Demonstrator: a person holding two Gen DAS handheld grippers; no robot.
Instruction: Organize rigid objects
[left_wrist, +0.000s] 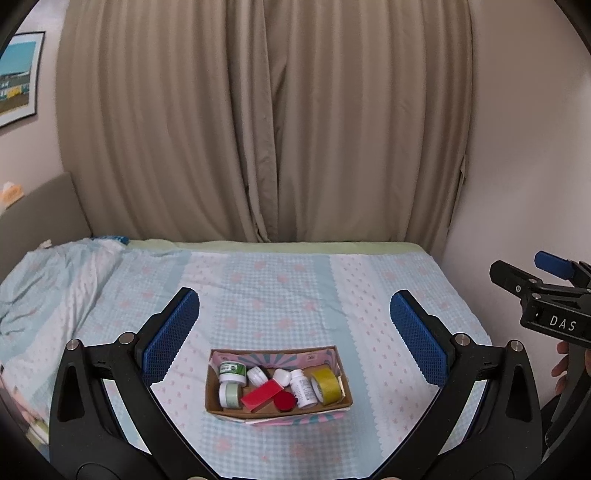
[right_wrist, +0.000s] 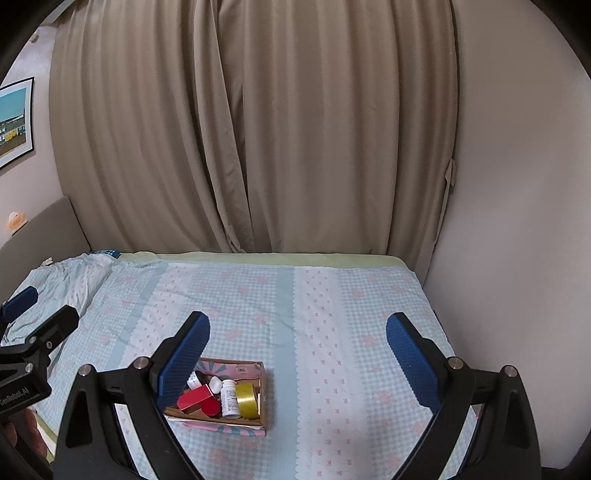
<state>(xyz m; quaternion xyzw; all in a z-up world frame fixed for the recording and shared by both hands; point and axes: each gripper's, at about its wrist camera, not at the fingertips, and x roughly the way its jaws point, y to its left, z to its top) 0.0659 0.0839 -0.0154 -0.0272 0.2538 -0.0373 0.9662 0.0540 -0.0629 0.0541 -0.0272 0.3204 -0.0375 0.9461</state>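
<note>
A shallow cardboard box (left_wrist: 215, 393) lies on the bed and holds several small items: green-labelled jars (left_wrist: 232, 372), a red box (left_wrist: 259, 396), a red cap (left_wrist: 285, 400), a white pill bottle (left_wrist: 303, 388) and a yellow tape roll (left_wrist: 325, 384). My left gripper (left_wrist: 294, 306) is open and empty, held above and behind the box. My right gripper (right_wrist: 297, 330) is open and empty, to the right of the box (right_wrist: 263, 395); its left finger (right_wrist: 183, 363) hides the box's left part. The tape roll (right_wrist: 246, 400) and pill bottle (right_wrist: 229, 402) show there.
The bed has a light blue checked sheet (left_wrist: 280, 291) with pink patterns. A crumpled blanket (left_wrist: 48, 273) lies at the left. A beige curtain (left_wrist: 266, 122) hangs behind, and a wall (right_wrist: 517, 221) runs along the bed's right side. A headboard (left_wrist: 40, 218) stands at the left.
</note>
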